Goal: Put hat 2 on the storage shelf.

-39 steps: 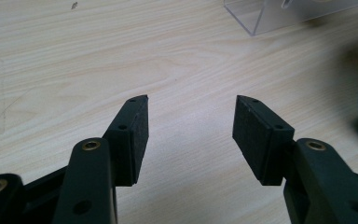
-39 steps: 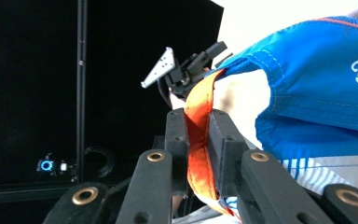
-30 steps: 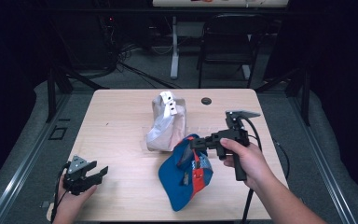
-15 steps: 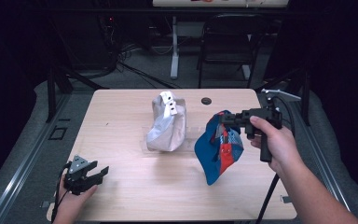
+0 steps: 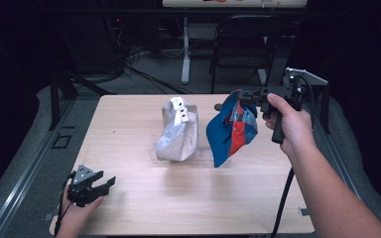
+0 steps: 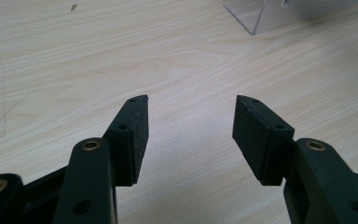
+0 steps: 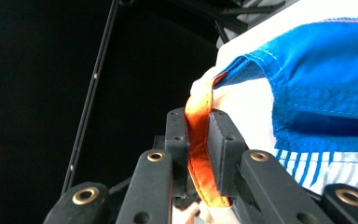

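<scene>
**A:** What does the high view show?

**B:** A wooden table (image 5: 144, 203). The right gripper (image 5: 241, 94), in the person's right hand, holds a blue, red and white cloth bag (image 5: 230, 130) in the air above the table's right side. The bag hangs down freely, just beside a grey cloth bag (image 5: 177, 133) that stands near the table's middle. The left gripper (image 5: 104, 182) rests at the near left corner, well apart from both.

**A:** And the left gripper view?

**B:** Its jaws stand wide with nothing between them, over bare wood. The corner of a clear plastic stand (image 6: 251, 17) sits farther off.

**A:** The right gripper view?

**B:** The jaws are clamped on a thin orange strap (image 7: 200, 140) of the blue bag, whose body hangs off to one side.

**A:** What might go wrong?

**B:** I judge the grip slim: one narrow strap carries everything, so a swing could slide it out and drop the bag. The hanging bag could also brush the grey one and topple it.
</scene>
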The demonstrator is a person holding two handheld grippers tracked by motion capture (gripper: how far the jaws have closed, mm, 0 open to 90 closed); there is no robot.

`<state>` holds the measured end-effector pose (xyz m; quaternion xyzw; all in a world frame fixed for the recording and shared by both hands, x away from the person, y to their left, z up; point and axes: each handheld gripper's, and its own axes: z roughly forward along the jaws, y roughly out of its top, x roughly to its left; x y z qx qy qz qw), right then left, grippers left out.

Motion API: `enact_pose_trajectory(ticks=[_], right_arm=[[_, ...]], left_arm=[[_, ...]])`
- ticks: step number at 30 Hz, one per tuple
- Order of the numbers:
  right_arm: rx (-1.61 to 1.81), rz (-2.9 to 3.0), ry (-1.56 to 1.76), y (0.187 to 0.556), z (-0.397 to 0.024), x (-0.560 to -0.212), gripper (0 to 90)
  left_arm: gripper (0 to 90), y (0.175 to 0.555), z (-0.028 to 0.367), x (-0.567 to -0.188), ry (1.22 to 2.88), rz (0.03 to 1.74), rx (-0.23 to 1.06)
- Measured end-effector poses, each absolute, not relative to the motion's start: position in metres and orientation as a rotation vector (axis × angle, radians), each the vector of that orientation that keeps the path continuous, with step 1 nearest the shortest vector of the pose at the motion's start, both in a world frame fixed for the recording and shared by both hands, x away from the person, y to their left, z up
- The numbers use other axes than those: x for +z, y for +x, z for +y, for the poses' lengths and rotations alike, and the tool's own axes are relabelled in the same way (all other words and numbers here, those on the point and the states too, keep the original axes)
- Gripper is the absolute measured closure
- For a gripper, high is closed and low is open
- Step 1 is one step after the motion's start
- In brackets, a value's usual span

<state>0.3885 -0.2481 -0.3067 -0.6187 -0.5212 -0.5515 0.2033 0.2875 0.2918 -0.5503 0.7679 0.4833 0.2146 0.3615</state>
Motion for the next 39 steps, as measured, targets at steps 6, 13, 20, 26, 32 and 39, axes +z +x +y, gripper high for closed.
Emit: enact_pose_trajectory(ticks=[6, 13, 20, 26, 32, 39], right_arm=[[-1.561, -1.426, -1.77, 0.403, -0.245, -0.306, 79.0], [-1.564, -1.394, -1.831, 0.416, -0.245, -0.311, 78.9], [-1.551, -1.384, -1.865, 0.424, -0.239, -0.319, 78.9], [-1.541, -1.381, -1.868, 0.429, -0.233, -0.327, 78.8], [-1.5, -1.392, -1.869, 0.432, -0.228, -0.338, 78.6], [-1.453, -1.426, -1.88, 0.428, -0.222, -0.356, 78.3]], left_arm=[[46.3, 0.288, 0.293, -0.551, 1.967, 1.245, 0.559], [46.3, 0.289, 0.293, -0.551, 1.968, 1.243, 0.559], [46.3, 0.289, 0.293, -0.55, 1.969, 1.246, 0.554], [46.3, 0.29, 0.293, -0.55, 1.979, 1.247, 0.554], [46.3, 0.291, 0.292, -0.552, 1.971, 1.243, 0.557], [46.3, 0.289, 0.292, -0.551, 1.96, 1.239, 0.565]])
